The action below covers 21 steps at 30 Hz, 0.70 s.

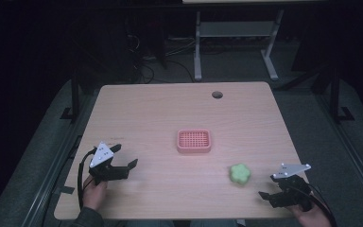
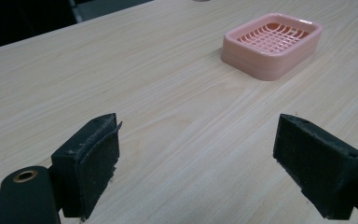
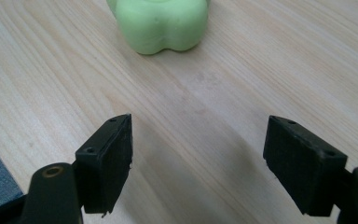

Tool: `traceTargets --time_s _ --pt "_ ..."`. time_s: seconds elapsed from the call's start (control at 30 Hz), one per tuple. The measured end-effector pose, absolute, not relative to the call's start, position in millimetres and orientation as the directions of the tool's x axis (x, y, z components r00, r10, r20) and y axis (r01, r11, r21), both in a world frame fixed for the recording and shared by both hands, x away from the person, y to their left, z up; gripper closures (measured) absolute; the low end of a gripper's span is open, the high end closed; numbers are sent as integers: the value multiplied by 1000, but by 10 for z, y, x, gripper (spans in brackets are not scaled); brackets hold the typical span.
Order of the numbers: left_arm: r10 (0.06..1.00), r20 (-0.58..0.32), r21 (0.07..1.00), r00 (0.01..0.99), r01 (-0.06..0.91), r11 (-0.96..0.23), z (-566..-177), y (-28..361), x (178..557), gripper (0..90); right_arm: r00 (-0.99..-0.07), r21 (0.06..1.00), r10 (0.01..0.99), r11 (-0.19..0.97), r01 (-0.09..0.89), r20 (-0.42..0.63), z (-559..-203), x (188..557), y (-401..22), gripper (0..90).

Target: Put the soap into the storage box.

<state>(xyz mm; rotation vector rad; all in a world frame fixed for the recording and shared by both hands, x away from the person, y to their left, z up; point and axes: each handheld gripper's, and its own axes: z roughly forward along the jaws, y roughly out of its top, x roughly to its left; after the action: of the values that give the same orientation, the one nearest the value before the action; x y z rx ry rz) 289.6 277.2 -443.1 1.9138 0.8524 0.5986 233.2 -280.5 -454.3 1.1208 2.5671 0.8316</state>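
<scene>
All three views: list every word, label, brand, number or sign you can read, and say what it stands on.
No readable text in any view.
Pink soap dish: plain grid, no lettering.
Green flower-shaped soap: smooth, no stamp visible.
Left gripper: its grey plate carries small dark dots, too small to read as characters.
Right gripper: the same on its plate.
Wooden table: wood grain alone, no sticker or mark.

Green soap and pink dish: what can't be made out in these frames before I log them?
- Green soap: its top is cut off by the upper edge of the right gripper view; in the high view it is too small for surface detail.
- Pink dish: what lies under its grid is hidden in the left gripper view; the high view is too small to tell.
</scene>
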Motion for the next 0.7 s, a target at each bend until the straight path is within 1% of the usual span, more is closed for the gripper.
traceTargets --time_s 0.23,0.47,0.7 --pt "766 53 890 641 317 -327 -4428 2769 2885 141 -691 593 722 551 587 12 -4528 2319 -2774 234" --pt "766 56 892 640 312 -326 -4421 2781 2881 142 -696 585 718 558 588 15 -4518 2330 -2730 233" --pt "768 52 895 638 312 -319 -4421 2785 2880 142 -714 579 700 577 576 12 -4465 2388 -2637 213"
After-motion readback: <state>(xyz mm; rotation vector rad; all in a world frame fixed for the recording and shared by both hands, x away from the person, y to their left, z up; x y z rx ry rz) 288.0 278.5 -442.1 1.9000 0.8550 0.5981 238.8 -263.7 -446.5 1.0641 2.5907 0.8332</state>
